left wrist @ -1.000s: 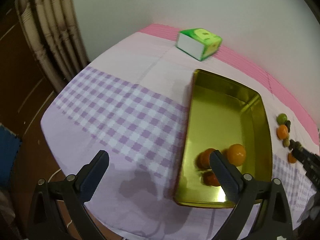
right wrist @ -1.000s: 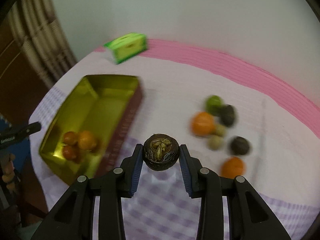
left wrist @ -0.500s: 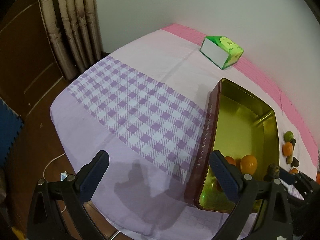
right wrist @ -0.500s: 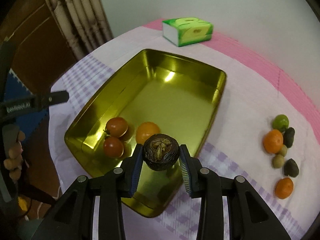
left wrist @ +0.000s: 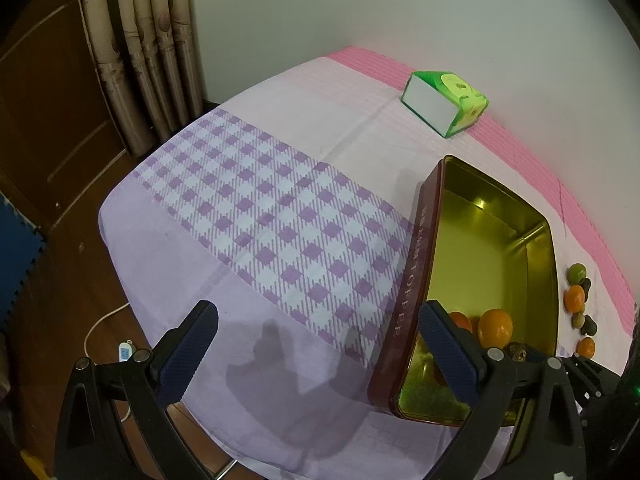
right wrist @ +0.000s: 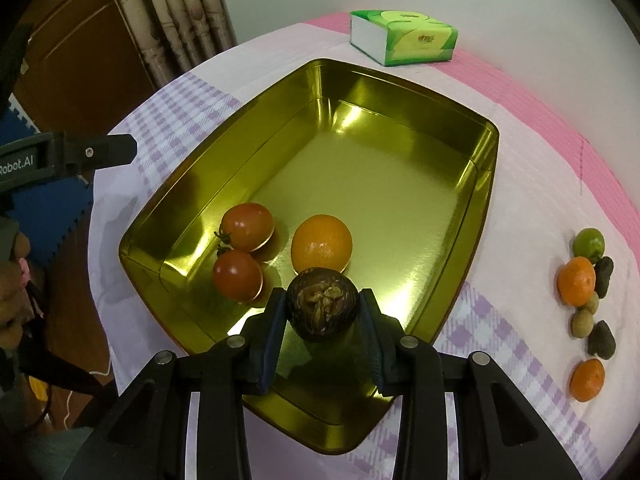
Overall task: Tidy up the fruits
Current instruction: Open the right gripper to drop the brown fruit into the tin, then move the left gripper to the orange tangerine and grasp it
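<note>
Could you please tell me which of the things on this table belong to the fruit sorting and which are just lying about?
Part of the job:
- gold tin
- two tomatoes and an orange in it
- dark brown fruit clamped in the right gripper
- loose fruits on the cloth, right of the tin

Just lying about:
- green tissue box
- open, empty left gripper
- curtain

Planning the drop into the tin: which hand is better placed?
Right. The right gripper grips the dark brown fruit above the gold tin; the left gripper is open over the tablecloth.
</note>
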{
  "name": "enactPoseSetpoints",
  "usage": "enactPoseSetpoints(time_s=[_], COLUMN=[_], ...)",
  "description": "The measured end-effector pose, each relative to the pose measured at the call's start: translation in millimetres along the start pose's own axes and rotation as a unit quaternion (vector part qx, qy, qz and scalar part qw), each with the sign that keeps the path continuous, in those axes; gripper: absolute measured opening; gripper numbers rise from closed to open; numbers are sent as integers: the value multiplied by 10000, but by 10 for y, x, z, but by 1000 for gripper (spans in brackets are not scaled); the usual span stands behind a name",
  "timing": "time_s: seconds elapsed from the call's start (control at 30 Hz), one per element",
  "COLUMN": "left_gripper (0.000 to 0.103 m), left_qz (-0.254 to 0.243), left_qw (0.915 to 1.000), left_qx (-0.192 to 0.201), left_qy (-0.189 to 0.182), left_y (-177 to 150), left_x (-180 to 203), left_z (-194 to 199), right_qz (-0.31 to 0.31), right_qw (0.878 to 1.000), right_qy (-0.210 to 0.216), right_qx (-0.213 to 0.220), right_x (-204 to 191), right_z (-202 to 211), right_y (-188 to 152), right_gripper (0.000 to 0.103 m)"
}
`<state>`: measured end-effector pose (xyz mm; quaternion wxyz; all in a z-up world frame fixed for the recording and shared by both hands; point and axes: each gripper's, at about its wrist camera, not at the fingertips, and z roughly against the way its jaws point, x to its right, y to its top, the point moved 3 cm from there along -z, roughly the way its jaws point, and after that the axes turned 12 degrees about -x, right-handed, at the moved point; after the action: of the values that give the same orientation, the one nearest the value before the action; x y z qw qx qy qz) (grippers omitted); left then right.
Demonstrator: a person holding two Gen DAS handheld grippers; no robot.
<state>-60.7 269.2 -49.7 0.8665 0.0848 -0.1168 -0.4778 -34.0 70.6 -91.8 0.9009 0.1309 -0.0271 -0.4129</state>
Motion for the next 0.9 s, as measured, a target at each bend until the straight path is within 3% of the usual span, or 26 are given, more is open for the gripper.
enactPoseSetpoints(time_s=[0.2,0.27,0.37,0.53,0.7,0.9], left_gripper=[99,99,99,99,99,99], left_qz=[-28,-40,-61,-82,-174,-608], left_qw=[10000,10000,10000,9999,9998,9976], left_qx=[-8,-14,-4,14,76,303], left_qy=[25,34,41,55,94,143], left_y=[-10,-10,-10,-15,-14,-51], left_x=[14,20,29,39,75,263], left_z=[-12,-18,-23,-21,-14,46], right_qz=[-40,-90,-159,-504,-1161,-2270], right_qw=[10000,9999,9995,9962,9869,9646], right_qy=[81,139,223,325,58,-728], right_qx=[24,49,168,628,1115,1132], right_x=[-5,8,32,221,744,1726], right_z=[8,33,86,337,626,672], right_y=[-9,-13,-23,-74,-230,-681], right_gripper=[39,42,58,61,67,73])
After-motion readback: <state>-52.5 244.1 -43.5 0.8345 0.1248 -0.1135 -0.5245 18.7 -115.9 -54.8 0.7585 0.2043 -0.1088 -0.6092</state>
